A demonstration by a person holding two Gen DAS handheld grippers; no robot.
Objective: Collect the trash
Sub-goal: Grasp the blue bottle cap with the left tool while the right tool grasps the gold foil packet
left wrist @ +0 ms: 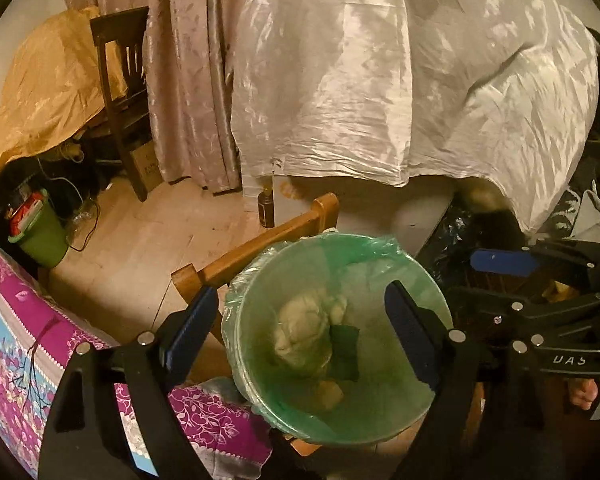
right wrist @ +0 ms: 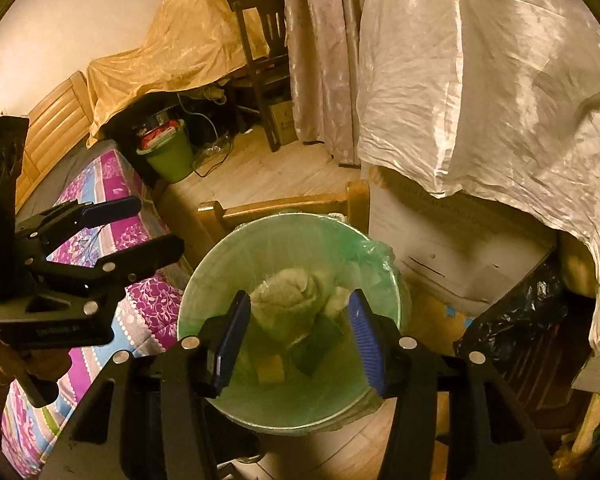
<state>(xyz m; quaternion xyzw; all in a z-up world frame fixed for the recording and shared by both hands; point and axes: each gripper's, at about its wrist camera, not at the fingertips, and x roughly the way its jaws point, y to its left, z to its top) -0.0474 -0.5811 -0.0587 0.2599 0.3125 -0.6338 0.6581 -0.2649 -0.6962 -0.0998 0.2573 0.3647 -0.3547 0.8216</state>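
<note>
Both tongs [left wrist: 306, 326] [right wrist: 300, 338] tilt down, jaws parted, above the lined bin [right wrist: 220, 292].

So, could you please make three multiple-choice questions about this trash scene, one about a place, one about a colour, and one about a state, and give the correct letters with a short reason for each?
1. Where does the crumpled pale wad lie?
A. on the bed
B. inside the lined bin
C. on the floor

2. What colour is the liner of the near bin?
A. green
B. black
C. red

3. How do the jaws of the right gripper stand?
A. shut on a bottle
B. shut on the bin's rim
C. apart, holding nothing

Answers:
1. B, since the wad rests at the bottom of the bin, with the dark green piece beside it.
2. A, since translucent green plastic folds over the rim.
3. C, since both blue pads stand apart above the bin, with nothing pressed between them.
</note>
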